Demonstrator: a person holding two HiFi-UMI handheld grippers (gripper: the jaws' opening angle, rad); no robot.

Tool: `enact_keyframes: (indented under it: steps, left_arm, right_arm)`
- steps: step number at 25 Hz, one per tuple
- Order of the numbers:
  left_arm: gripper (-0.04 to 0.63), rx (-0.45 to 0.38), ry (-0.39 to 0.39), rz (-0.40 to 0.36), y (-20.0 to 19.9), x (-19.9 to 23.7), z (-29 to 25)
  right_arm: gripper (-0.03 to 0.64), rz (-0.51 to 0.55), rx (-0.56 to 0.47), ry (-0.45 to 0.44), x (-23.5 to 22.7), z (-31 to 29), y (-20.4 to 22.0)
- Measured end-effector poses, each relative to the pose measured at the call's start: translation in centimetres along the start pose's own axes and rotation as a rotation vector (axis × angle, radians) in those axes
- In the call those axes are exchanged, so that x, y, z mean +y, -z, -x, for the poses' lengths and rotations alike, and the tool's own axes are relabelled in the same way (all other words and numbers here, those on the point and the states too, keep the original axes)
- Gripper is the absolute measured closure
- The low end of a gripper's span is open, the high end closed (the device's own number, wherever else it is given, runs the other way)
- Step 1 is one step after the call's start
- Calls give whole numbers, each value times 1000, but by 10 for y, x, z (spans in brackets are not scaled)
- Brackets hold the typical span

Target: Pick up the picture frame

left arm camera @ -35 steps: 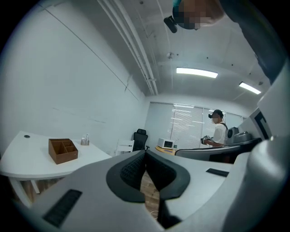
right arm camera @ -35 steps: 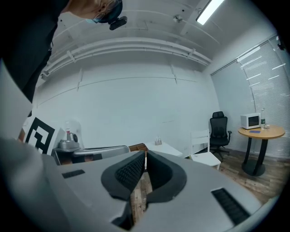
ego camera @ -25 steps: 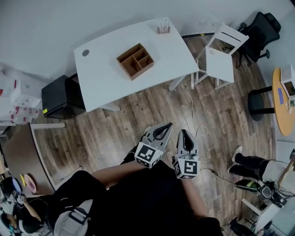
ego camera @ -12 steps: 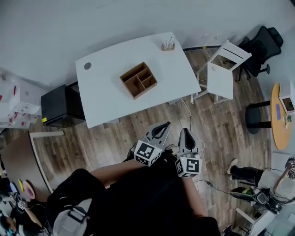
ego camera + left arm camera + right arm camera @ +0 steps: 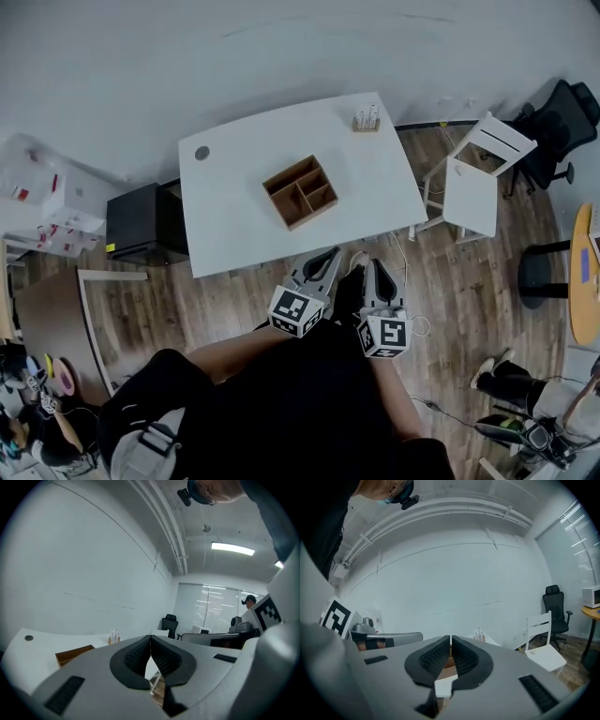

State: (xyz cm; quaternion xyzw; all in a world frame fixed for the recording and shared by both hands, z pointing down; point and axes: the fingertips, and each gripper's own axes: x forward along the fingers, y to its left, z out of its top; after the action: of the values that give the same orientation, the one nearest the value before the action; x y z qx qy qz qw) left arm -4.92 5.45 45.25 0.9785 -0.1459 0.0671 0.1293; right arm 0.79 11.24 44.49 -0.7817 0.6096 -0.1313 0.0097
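Note:
No picture frame can be made out in any view. A brown wooden box with compartments [image 5: 301, 192] sits on the white table [image 5: 234, 220]; it also shows low at the left in the left gripper view [image 5: 72, 654]. My left gripper [image 5: 330, 253] and right gripper [image 5: 377, 266] are held side by side above the wooden floor, just short of the table's near edge, pointing toward it. Both are shut with nothing between the pads. In the gripper views the left gripper [image 5: 150, 639] and the right gripper [image 5: 450, 639] show their jaws meeting.
A small rack of tubes [image 5: 366, 119] stands at the table's far right corner. To the right stand a white chair [image 5: 473, 187] and, farther off, a black office chair [image 5: 562, 122]. A black cabinet [image 5: 136, 225] sits left of the table. A cable lies on the floor [image 5: 405, 258].
The table and its box have come nearer to both grippers, which now reach almost to its near edge. Both grippers stayed shut and side by side.

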Motion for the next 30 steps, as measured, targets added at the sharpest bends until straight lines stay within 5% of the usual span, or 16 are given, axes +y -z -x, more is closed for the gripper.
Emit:
enact_keyframes:
  steps: [6,18,23,30]
  left_arm:
    - [580,2,-54,-21,-14,28,-49]
    - [580,62,-203,63,-20,92,-157]
    - [580,74,-202,-9,-34,97,-203]
    - [580,84,-259,25,-23,130,-267]
  right_arm:
    - [581,-23,14,-38,-36,-54,-7]
    - [581,-79,75,-126,-116,-162,-22]
    - [581,-72,108,-135,-152,-203,-25]
    - [581,-46,179,-248,-190,-270,-4]
